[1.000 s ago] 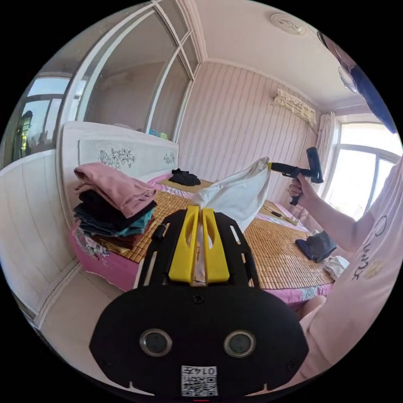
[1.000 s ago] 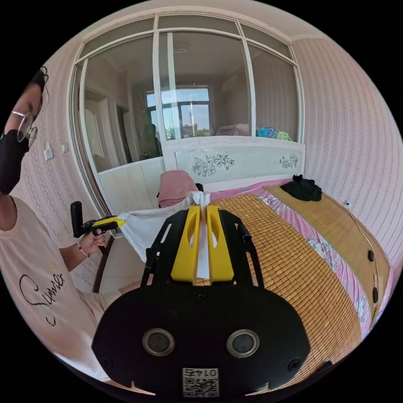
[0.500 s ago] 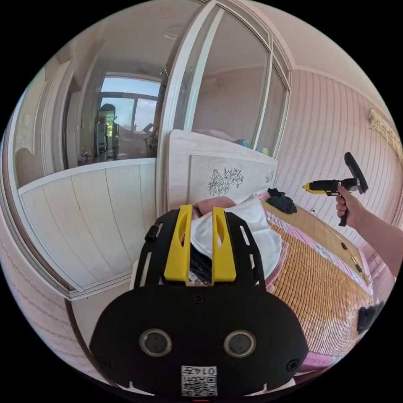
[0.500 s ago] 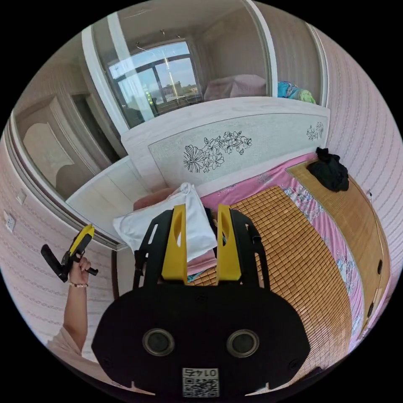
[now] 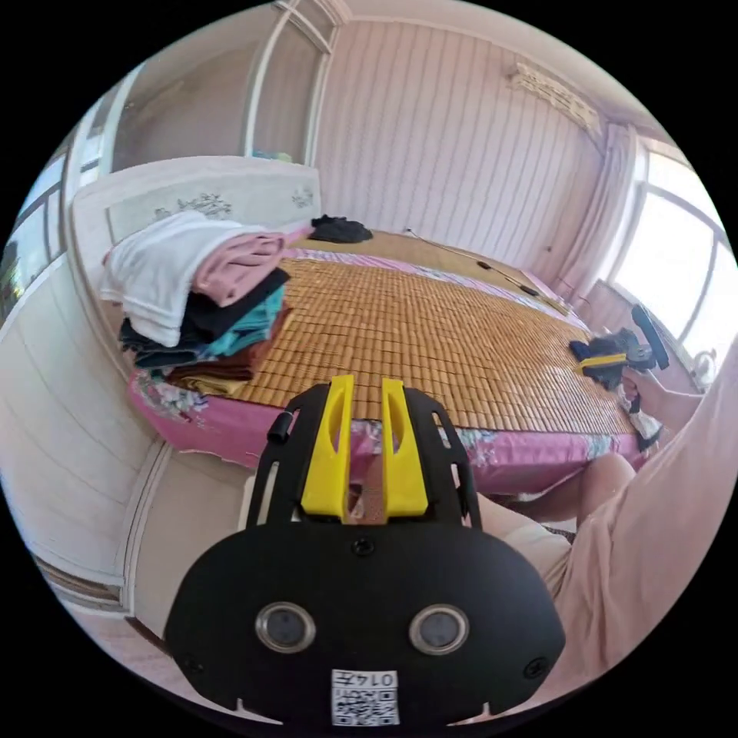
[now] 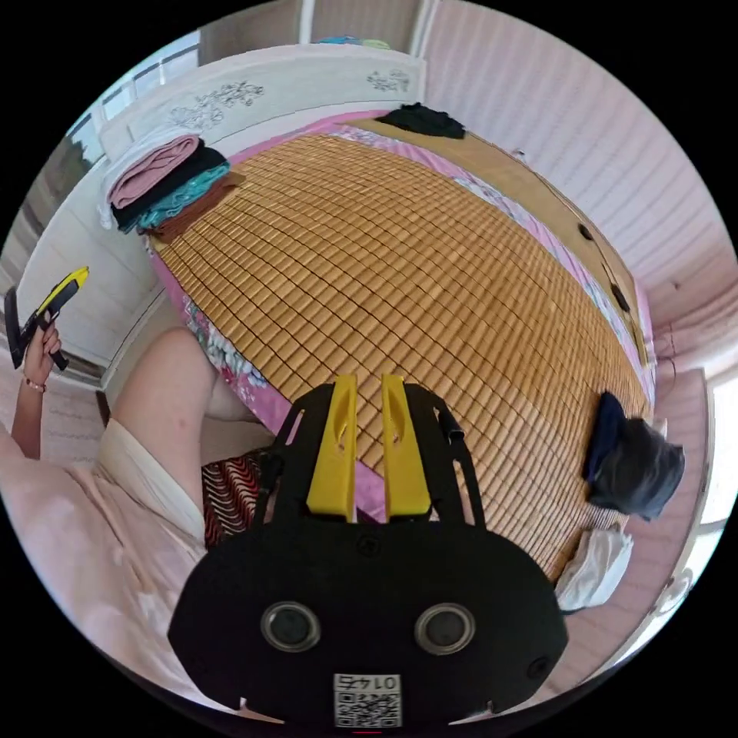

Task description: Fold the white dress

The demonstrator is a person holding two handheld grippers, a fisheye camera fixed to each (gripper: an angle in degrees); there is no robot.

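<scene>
The left gripper [image 5: 363, 384] is held out in front of the bed's near edge, and its yellow jaws stand a little apart with nothing between them. In the right gripper view the same tool [image 6: 71, 279] points up and away from the person, whose hand [image 6: 38, 342] is wrapped around the black handle. The right gripper [image 6: 363, 383] hangs over the woven bamboo mat [image 6: 400, 254], its jaws also slightly parted and empty; in the left gripper view it [image 5: 590, 364] lies low near the dark garment [image 5: 615, 346] at the far corner.

The white dress [image 5: 157, 269] is soft and folded into a thick pad. It rests on top of the stack of folded clothes [image 5: 223, 323], pink, black, teal and brown layers, beside the white headboard [image 5: 192, 196] with its flower drawing. The mat is made of small square golden tiles, over a pink flowered sheet [image 5: 200, 411].

One second ago both grippers were clamped on the dress and held it stretched in the air. Half a second ago the jaws were wide open over the stack; now they are nearly together and away from it.
</scene>
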